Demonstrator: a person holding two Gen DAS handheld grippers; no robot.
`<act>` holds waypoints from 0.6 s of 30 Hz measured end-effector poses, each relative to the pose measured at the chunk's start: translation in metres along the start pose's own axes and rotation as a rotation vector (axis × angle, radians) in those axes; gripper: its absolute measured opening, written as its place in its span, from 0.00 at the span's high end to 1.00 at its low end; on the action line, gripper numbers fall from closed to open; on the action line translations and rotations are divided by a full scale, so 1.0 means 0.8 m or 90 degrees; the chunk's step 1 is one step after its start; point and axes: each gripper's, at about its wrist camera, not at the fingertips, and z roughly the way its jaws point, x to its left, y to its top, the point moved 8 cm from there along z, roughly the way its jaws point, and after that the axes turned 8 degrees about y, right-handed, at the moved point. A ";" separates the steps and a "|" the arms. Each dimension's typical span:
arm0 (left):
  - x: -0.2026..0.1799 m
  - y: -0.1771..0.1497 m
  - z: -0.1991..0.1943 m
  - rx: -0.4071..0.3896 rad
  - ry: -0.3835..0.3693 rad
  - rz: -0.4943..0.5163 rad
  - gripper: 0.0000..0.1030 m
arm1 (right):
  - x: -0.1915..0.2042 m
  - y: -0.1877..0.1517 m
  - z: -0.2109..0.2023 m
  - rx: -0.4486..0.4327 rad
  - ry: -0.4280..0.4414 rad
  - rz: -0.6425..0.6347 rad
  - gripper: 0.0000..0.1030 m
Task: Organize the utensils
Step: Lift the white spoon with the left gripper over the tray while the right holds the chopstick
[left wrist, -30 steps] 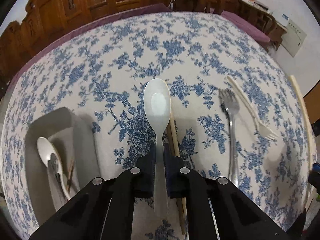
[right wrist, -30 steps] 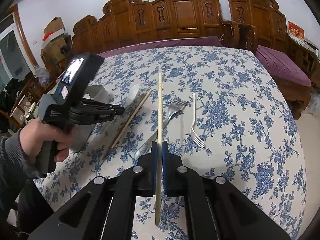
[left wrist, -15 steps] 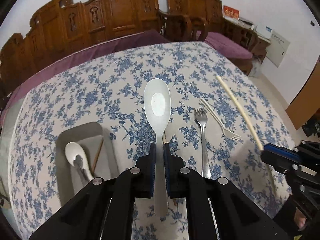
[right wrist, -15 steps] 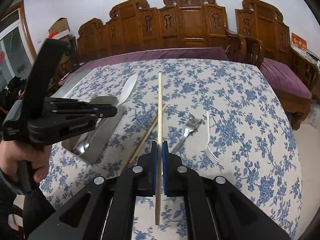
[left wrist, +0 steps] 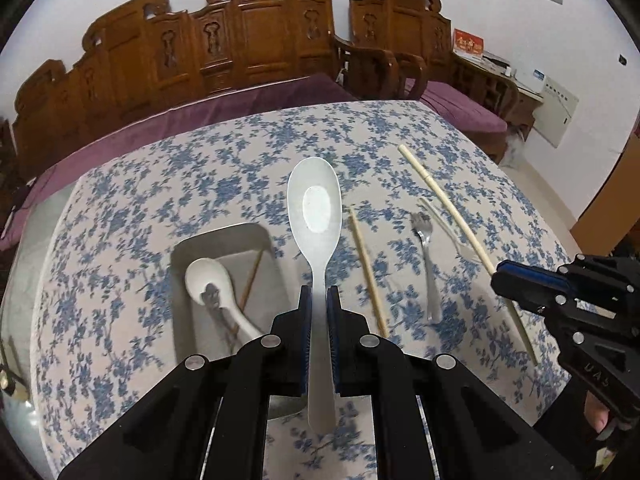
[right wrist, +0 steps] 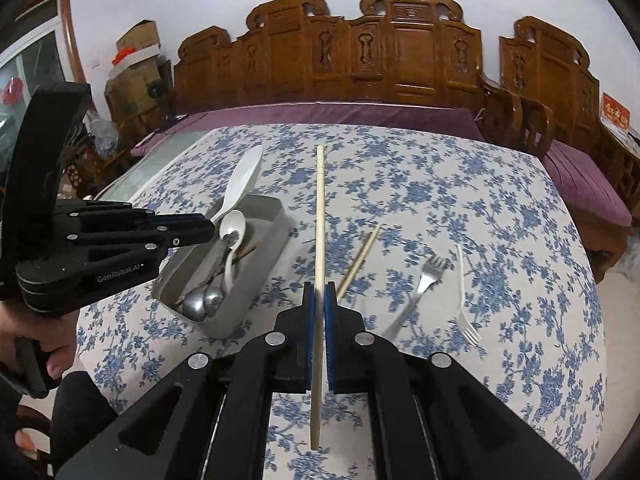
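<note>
My left gripper (left wrist: 319, 300) is shut on a white spoon (left wrist: 315, 208) and holds it in the air to the right of the grey tray (left wrist: 224, 236). The tray holds a white ceramic spoon (left wrist: 208, 280), metal spoons (right wrist: 204, 300) and a brown chopstick (left wrist: 252, 276). My right gripper (right wrist: 319, 296) is shut on a pale chopstick (right wrist: 321, 216), held above the table right of the tray. On the cloth lie a wooden chopstick (right wrist: 360, 258), a metal fork (right wrist: 424, 284) and a white plastic fork (right wrist: 462, 292).
The table wears a blue-flowered cloth (right wrist: 440, 184). Carved wooden benches with purple cushions (right wrist: 360, 68) stand behind it. Each gripper shows in the other's view: the right one (left wrist: 520, 280), the left one (right wrist: 204, 228).
Both grippers have risen and drawn back with their utensils. The left one has shifted toward the tray, which now lies closer to the middle of its view.
</note>
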 end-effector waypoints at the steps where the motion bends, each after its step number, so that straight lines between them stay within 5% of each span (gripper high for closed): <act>1: 0.007 -0.002 0.002 0.002 0.002 -0.003 0.93 | 0.004 0.000 0.001 0.001 0.001 -0.003 0.94; 18: 0.085 -0.051 0.051 0.040 0.017 -0.064 0.93 | 0.062 0.003 0.046 0.035 0.013 -0.039 0.94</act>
